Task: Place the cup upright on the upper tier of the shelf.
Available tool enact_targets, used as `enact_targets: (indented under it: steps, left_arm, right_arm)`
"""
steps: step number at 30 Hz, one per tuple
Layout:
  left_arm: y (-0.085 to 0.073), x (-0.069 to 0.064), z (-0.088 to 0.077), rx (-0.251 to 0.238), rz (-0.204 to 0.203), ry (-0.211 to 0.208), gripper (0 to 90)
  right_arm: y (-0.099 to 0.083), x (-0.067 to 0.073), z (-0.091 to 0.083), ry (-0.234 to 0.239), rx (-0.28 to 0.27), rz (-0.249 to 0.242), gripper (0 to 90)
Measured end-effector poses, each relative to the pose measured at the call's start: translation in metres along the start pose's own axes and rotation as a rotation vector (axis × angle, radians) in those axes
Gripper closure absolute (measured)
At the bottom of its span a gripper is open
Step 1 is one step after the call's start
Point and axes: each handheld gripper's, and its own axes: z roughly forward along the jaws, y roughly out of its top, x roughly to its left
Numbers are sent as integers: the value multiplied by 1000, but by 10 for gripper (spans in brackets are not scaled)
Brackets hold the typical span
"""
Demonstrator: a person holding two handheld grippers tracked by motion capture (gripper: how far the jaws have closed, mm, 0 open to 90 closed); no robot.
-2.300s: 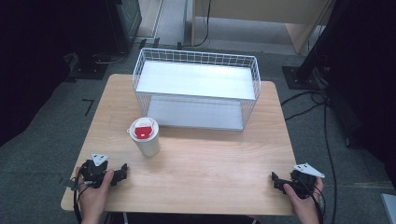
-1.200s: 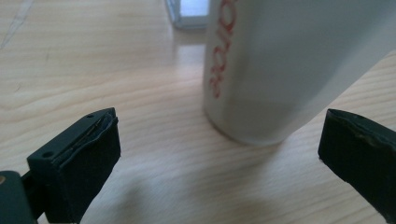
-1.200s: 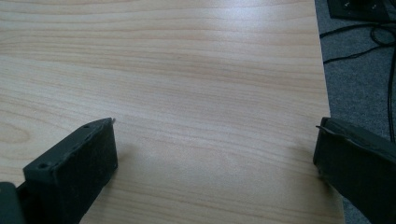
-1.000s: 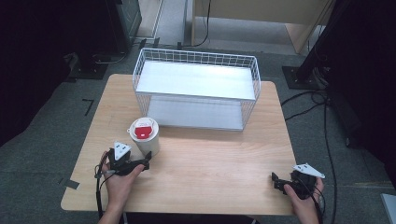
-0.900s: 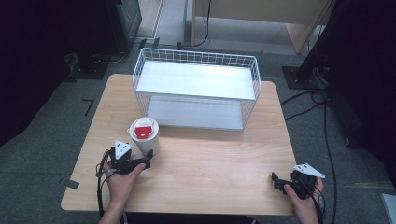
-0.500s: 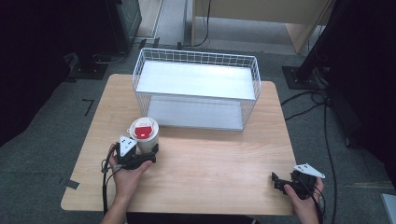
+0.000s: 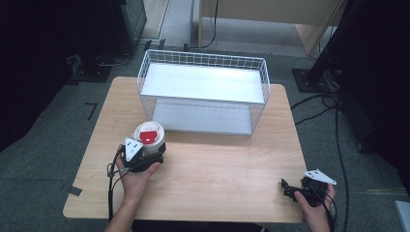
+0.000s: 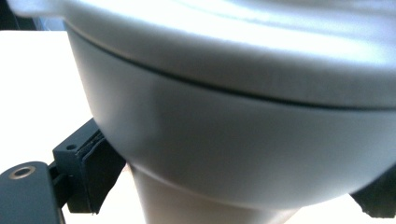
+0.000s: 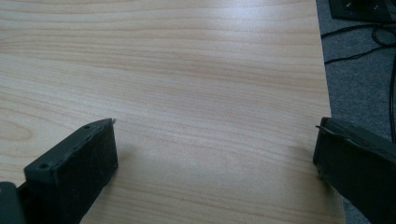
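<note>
Surface: I work at a rectangular table (image 7: 217, 169) with a pale wood-grain top, rounded corners and a matte finish; in the right gripper view the grain runs across the picture.
Room: grey carpet lies around the table, with dark stands and black cables (image 7: 338, 140) on the floor at my right and pale wooden furniture behind.
Wire basket: a white wire basket (image 7: 203, 60) with a grid wall and a flat white bottom stands at the far half of the table, open at the top.
Cup: the white cup (image 7: 149, 137) with a lid bearing a red mark stands upright on the table, just in front of the basket's near left corner. In the left gripper view its smooth grey-white wall (image 8: 224, 140) and overhanging lid rim sit right before the camera.
Left gripper: my left gripper (image 7: 153, 150) is at the cup, one black padded jaw on either side of the cup's body below the lid. I cannot tell whether the pads press on it.
Right gripper: my right gripper (image 9: 215, 163) rests low at the table's near right corner, jaws spread wide over bare wood, holding nothing.
Obstruction: the basket wall stands directly behind the cup.
</note>
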Motion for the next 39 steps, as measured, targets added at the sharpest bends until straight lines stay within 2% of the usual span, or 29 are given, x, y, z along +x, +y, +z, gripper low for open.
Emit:
enact_targets:
  steps: [7,15,20,26,35,39]
  left_arm:
    - [0,-1,0,-24,24,12,88]
    - [1,-2,0,-38,14,14,90]
    - [6,-5,-3,-66,18,5,91]
    - [23,-12,-9,-115,40,-10,91]
    - [62,-27,-12,-203,67,-38,92]
    - [73,-30,-11,-220,80,-44,92]
  right_arm:
    - [0,0,0,1,-2,-1,0]
    - [0,0,0,2,-2,3,0]
    - [0,0,0,3,-3,3,0]
    - [0,0,0,3,-3,3,0]
    - [0,0,0,3,-3,4,0]
    - [0,-1,0,4,-5,1,0]
